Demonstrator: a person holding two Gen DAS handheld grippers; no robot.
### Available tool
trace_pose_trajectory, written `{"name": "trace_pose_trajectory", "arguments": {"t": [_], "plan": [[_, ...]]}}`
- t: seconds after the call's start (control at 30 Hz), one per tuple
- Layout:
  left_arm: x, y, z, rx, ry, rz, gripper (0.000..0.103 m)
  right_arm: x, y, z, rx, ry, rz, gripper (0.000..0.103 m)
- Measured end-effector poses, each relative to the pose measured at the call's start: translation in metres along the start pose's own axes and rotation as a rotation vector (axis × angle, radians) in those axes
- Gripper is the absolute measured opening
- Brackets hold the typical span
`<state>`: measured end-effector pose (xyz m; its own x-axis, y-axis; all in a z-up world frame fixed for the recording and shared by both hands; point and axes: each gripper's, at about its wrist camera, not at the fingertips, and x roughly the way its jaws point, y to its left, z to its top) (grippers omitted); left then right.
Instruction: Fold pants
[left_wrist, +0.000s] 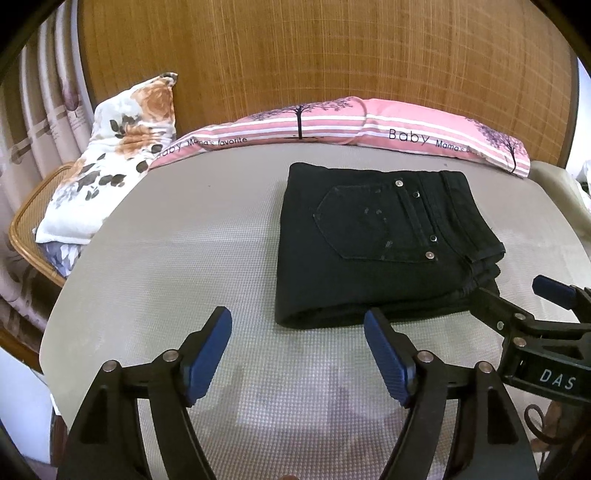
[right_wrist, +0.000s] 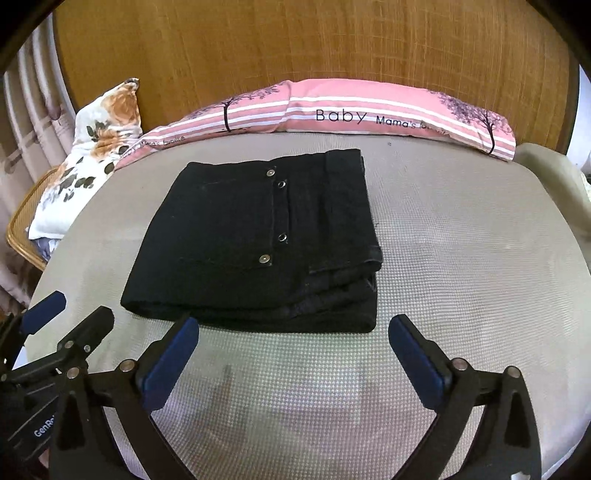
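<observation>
Two grippers, left gripper (left_wrist: 297, 354) and right gripper (right_wrist: 293, 358), hang spread and empty just short of the pants (right_wrist: 258, 243), which lie folded square on the mattress (right_wrist: 461, 277). Risk: a finger snagging the near edge (loose layers) could undo the stack. Only the left view shows the pocket outline (left_wrist: 373, 225).

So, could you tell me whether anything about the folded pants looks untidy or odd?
Only small things: the black pants lie folded on the mat, but the layers at their near right corner are slightly staggered, and pale lint specks dot the back pocket.
</observation>
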<state>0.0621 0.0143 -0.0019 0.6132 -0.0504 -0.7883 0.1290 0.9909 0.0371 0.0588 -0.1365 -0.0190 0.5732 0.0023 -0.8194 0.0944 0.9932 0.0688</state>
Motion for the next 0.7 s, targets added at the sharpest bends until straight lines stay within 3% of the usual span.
{"name": "trace_pose_trajectory", "arguments": {"t": [0.7], "plan": [[0.0032,-0.0006,-0.0072,-0.009,0.019,0.007,0.075,-0.0023,0.0061,-0.0028,-0.024,-0.001,-0.013,0.102]]}}
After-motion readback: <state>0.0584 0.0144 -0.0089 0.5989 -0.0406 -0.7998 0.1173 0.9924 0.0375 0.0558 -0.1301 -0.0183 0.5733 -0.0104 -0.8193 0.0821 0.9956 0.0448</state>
